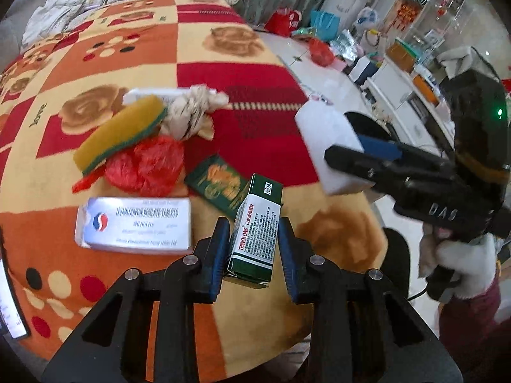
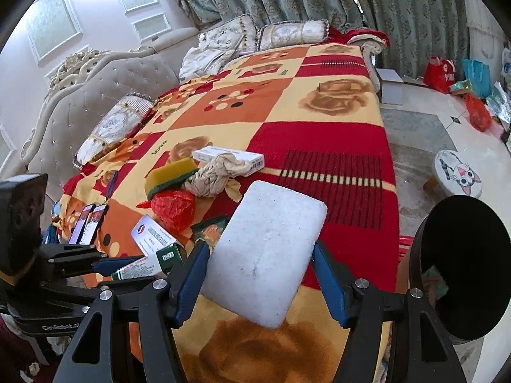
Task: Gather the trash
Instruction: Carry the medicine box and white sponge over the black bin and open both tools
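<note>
My right tool held the white sponge; the black bin stood just right of it.

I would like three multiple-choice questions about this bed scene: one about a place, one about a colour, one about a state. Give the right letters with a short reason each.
1. Where is the black bin?
A. on the bed
B. on the floor beside the bed, to the right in the right wrist view
C. on the stool

2. What colour is the crumpled plastic bag beside the sponge?
A. red
B. blue
C. black

3. What does the right gripper hold?
A. nothing
B. a phone
C. a white foam block

Answers: B, the bin stands off the blanket's edge; A, the bag is red; C, the block sits between the blue pads.
</note>
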{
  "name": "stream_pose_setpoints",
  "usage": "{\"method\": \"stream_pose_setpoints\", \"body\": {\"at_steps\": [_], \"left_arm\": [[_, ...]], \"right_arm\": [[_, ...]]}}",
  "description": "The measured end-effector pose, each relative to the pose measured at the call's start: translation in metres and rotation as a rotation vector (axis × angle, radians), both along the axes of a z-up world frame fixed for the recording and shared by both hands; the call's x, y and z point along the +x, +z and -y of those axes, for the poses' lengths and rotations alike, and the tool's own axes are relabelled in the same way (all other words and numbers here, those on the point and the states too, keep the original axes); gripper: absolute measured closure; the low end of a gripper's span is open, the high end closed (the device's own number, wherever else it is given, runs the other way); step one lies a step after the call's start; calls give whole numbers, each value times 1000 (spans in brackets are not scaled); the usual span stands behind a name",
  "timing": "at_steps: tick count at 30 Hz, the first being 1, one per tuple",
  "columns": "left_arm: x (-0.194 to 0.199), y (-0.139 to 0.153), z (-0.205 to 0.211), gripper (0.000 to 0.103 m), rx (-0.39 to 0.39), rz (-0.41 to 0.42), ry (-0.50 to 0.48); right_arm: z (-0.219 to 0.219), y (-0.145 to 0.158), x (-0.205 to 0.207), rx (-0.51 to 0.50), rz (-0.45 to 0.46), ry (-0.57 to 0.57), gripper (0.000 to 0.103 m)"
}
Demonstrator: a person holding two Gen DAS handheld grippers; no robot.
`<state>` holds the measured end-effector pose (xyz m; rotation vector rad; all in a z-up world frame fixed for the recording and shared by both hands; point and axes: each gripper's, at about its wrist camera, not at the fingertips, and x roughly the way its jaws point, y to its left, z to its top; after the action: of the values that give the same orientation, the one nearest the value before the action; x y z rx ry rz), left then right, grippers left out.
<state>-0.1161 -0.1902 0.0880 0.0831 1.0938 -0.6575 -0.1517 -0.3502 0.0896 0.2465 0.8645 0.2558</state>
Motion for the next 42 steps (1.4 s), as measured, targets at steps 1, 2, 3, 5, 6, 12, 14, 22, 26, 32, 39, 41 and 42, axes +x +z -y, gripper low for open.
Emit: {"method": "stream_pose_setpoints", "body": {"at_steps": [1,2,3,5,6,12,14,22,26,32,39,41,42], "left_arm": [[1,2,1,75,-8,2,2],[4,3,1,75,-16,2,5],[7,4,1,75,-24,1,8],[12,5,2,75,-34,4,16],[13,6,2,75,-37,7,20],[25,10,0,75,-57,11,42],[28,10,1,75,-61,8,45],[29,14,17,76,-79,9,30],[30,15,35,76,-82,9,8],[32,15,72,76,-80,17,-38],[34,11,112,76,-69,15,-87],[35,10,123,76,-69,13,-100],[36,9,130,76,-69,11,-108]], "right_arm": [[0,1,0,-3,0,-2,40],[1,2,0,-7,1,-5,40],[2,3,0,-10,2,-10,40],[4,4,0,-11,4,-17,40],[5,5,0,-12,4,-21,40],[11,6,0,-18,4,-39,40],[13,7,-1,-14,8,-45,40],[28,12,-8,-10,24,-79,40],[43,12,-15,-5,28,-111,40],[74,8,-25,2,22,-177,40],[116,5,-36,13,21,-267,40],[128,3,-38,15,19,-293,40],[134,2,-39,17,17,-306,40]]}}
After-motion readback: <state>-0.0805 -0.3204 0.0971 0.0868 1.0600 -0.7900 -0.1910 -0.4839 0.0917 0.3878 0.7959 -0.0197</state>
